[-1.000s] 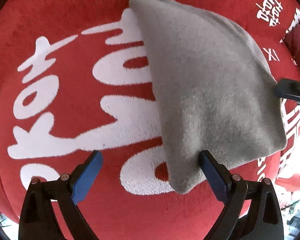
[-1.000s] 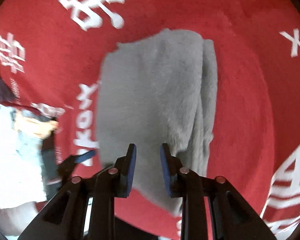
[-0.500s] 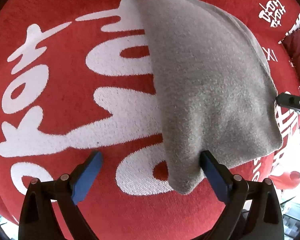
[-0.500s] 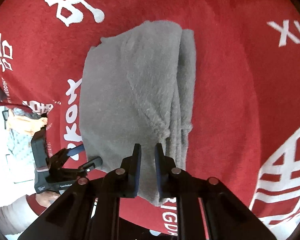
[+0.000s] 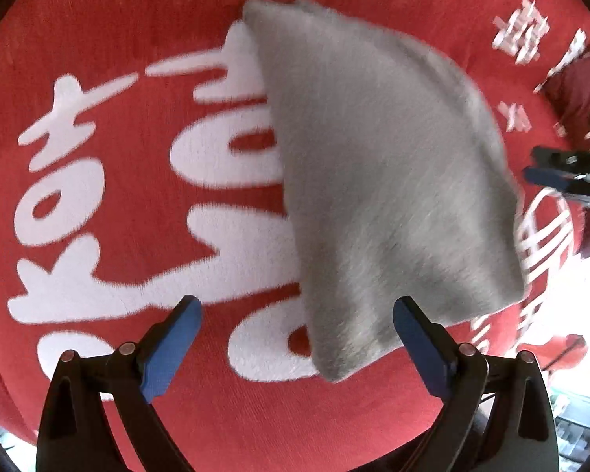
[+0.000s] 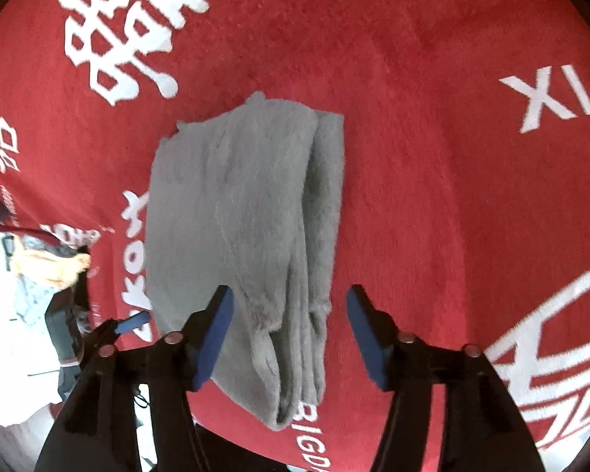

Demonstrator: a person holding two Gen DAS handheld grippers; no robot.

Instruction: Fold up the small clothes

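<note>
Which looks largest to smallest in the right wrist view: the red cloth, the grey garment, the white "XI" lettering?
1. Red cloth, which fills most of the frame.
2. Grey garment, folded on it.
3. White "XI" lettering, clearly smallest.

Left tool point(image 5: 295, 322) at the bottom of its own view, pointing steeply down, blue pads spread wide with nothing pressed between. Also glimpsed at lower left of the right view. Right tool point(image 6: 289, 314) at bottom centre of its view, jaws opening, pads clear of any grip; seen too at the right edge of the left view.
</note>
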